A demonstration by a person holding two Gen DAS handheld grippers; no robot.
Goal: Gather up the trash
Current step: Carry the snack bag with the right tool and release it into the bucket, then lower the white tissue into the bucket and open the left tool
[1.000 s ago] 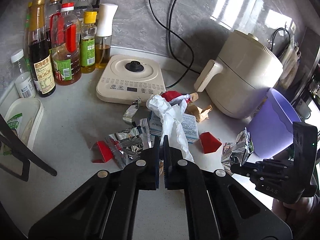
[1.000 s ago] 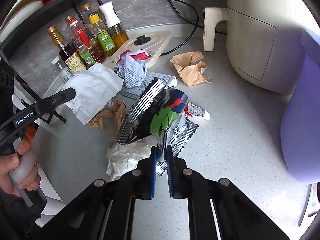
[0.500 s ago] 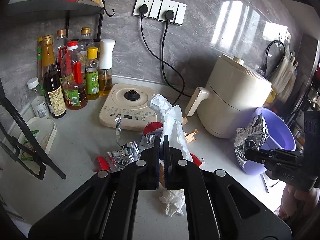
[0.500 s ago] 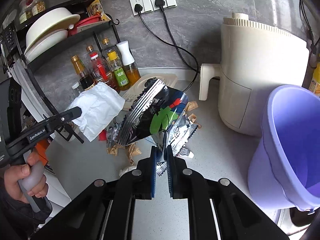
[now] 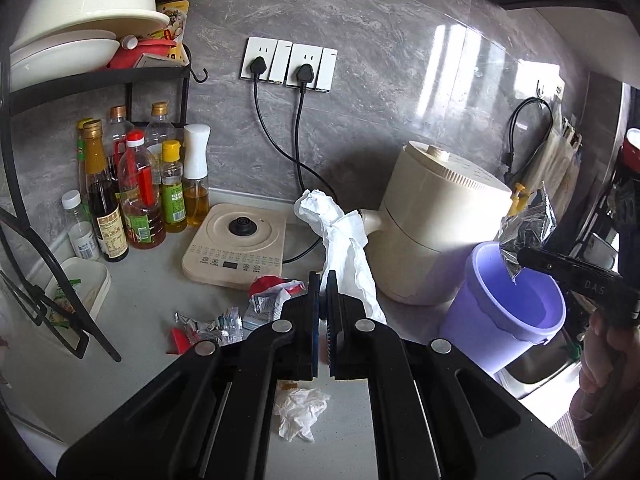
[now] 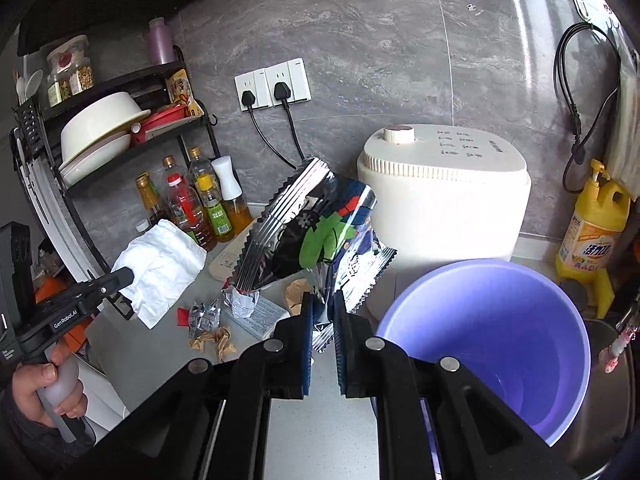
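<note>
Both claws have risen: left claw (image 5: 323, 280) clamps tissue (image 5: 340, 240), right claw (image 6: 323, 308) clamps half-hidden wrapper (image 6: 316, 232)

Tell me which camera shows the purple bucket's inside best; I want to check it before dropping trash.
The right wrist view: the purple bucket opens toward the camera, showing its inner wall down deep. The left wrist view shows it from the side, with the snack wrapper over its rim.

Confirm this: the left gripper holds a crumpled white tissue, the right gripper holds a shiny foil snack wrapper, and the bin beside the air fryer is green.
Wrong on the bin's colour. The round plastic bin beside the cream air fryer is purple, as the right wrist view shows. The rest holds: the left gripper holds the crumpled white tissue, the right gripper the shiny foil snack wrapper.
</note>
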